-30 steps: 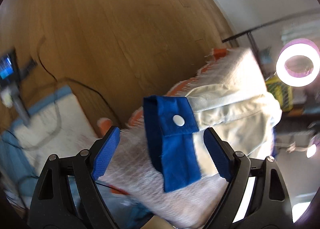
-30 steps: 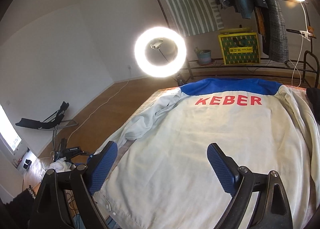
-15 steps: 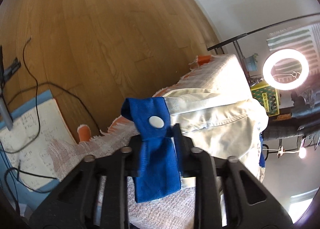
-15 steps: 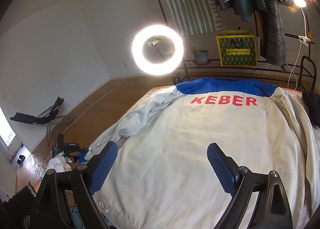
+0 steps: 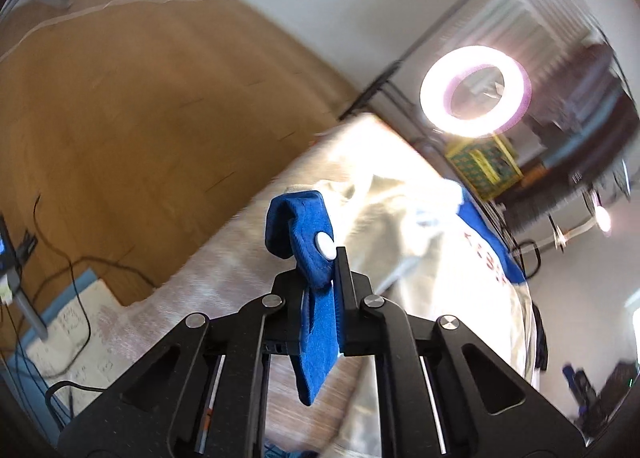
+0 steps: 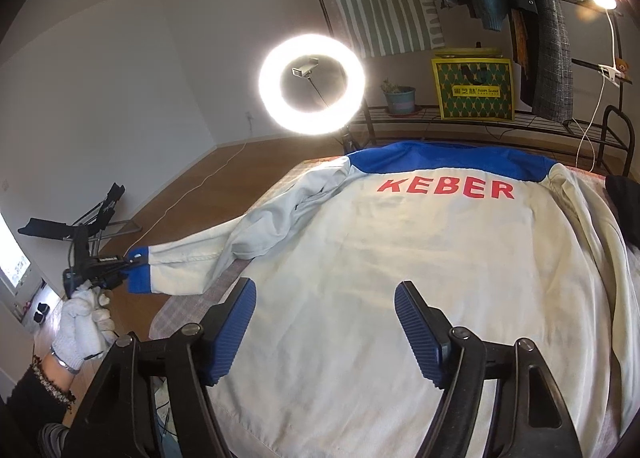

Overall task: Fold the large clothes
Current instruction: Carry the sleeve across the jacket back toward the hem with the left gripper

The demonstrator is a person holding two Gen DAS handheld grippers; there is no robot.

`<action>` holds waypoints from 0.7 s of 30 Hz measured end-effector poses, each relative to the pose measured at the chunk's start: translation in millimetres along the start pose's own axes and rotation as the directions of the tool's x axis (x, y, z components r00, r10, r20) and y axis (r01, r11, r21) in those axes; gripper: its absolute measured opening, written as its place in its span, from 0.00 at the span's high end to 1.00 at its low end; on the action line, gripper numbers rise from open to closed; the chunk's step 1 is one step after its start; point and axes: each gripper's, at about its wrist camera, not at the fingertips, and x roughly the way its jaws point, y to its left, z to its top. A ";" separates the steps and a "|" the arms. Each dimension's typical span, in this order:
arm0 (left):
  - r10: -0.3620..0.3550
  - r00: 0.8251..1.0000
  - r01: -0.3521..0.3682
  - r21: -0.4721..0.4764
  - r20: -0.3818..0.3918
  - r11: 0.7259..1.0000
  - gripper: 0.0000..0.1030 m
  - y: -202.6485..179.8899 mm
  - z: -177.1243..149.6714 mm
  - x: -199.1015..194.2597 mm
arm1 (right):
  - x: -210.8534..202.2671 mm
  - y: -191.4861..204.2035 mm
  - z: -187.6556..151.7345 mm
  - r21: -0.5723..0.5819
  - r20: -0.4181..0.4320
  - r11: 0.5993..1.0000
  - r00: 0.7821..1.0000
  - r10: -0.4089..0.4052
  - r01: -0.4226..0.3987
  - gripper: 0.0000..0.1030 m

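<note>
One cuff [image 5: 316, 278] inside left tool [image 5: 320, 282]

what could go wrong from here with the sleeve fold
1. The left gripper pinches only the blue cuff near its white snap; the thin hold might slip as the sleeve is carried.
2. The sleeve is bunched and twisted near the shoulder, so it may land wrinkled on the jacket.
3. The right gripper hovers open, pinning nothing, so the jacket may drag.
</note>
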 end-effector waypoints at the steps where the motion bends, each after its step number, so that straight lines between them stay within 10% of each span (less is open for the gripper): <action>1: -0.007 1.000 0.007 0.027 0.003 1.000 0.93 -10.8 -1.7 -3.9 | -0.1 -0.4 0.2 0.002 0.000 1.000 1.000 -0.003 0.003 0.29; 10: -0.093 0.996 0.093 0.272 -0.014 0.958 0.93 -107.2 -34.8 -31.5 | 0.1 -5.1 0.9 0.023 -0.008 1.000 1.000 -0.005 0.005 0.37; 21: -0.088 0.988 0.142 0.539 -0.124 0.830 0.93 -164.4 -107.8 -49.0 | 19.9 -34.3 21.4 0.158 -0.051 0.984 0.995 0.089 -0.080 0.37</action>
